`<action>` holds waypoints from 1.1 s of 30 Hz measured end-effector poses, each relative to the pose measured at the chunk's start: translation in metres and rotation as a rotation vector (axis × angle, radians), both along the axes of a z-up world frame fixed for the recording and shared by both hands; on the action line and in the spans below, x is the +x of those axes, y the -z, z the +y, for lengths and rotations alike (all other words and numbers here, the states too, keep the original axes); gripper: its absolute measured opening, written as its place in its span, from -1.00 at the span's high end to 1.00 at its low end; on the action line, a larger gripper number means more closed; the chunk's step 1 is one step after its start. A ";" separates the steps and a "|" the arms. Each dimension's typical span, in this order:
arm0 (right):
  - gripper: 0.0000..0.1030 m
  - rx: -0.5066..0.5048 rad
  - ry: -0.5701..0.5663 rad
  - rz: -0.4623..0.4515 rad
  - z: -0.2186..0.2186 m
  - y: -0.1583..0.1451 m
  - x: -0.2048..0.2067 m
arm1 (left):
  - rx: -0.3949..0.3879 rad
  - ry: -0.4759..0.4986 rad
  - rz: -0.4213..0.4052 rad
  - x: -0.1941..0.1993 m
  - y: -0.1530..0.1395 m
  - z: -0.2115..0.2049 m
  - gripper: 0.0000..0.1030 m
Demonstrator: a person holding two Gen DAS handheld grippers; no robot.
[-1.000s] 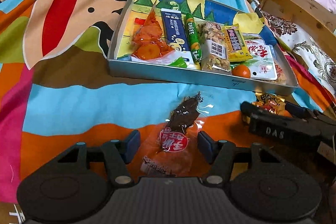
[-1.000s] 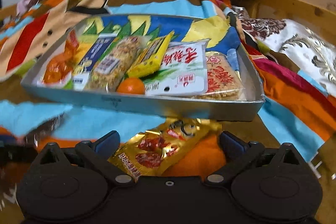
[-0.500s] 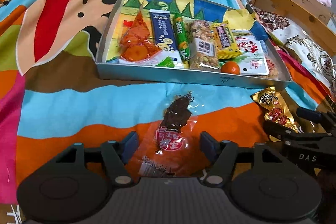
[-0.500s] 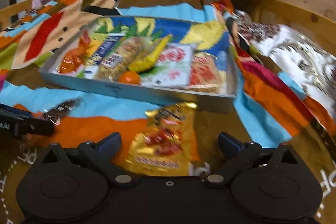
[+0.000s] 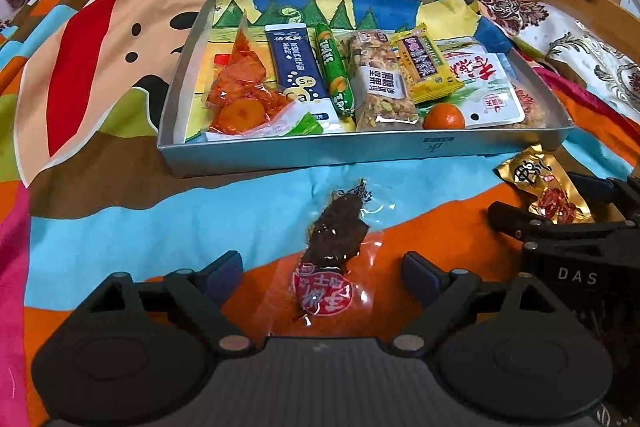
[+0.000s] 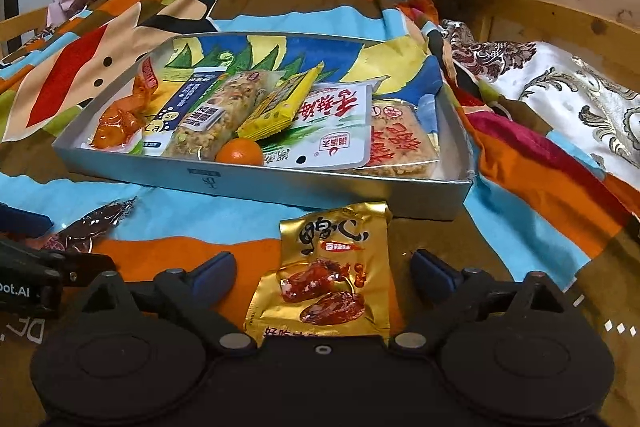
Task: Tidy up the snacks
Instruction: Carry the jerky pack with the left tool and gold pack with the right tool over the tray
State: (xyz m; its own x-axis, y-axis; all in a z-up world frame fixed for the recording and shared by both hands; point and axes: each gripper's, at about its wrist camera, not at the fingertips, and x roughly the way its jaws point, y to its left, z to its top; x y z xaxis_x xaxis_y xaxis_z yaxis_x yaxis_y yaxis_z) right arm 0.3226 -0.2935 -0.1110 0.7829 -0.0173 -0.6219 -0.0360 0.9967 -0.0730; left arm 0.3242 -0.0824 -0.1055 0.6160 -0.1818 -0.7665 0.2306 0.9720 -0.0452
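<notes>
Colourful bedspread [image 5: 120, 203] carries a grey tray [image 5: 360, 151] packed with snacks and a mandarin [image 5: 444, 117]. Left claw [image 5: 323, 273] is spread around a clear jerky packet [image 5: 334, 251] lying before the tray; right claw [image 6: 322, 269] is spread around a gold packet [image 6: 332, 275] near the tray's front wall.

One grey tray [image 5: 360, 151] sits on the bed. It holds one small orange [image 5: 444, 116] and seven snack packets; part of an eighth green-and-white wrapper [image 5: 298, 125] peeks from under them. Outside the tray lie two more: one clear jerky packet [image 5: 334, 251] and one gold packet [image 6: 326, 275].
</notes>
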 end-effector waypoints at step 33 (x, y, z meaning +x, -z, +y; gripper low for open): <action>-0.11 0.021 -0.131 -0.027 -0.002 -0.040 -0.096 | -0.064 -0.140 0.020 -0.096 -0.040 -0.030 -0.02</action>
State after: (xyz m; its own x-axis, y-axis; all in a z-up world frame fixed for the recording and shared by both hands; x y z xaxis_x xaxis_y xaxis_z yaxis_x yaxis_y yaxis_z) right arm 0.2270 -0.2959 -0.0708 0.7940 0.0990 -0.5998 -0.1639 0.9850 -0.0544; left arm 0.2286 -0.1124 -0.0658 0.6232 -0.1444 -0.7686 0.0915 0.9895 -0.1117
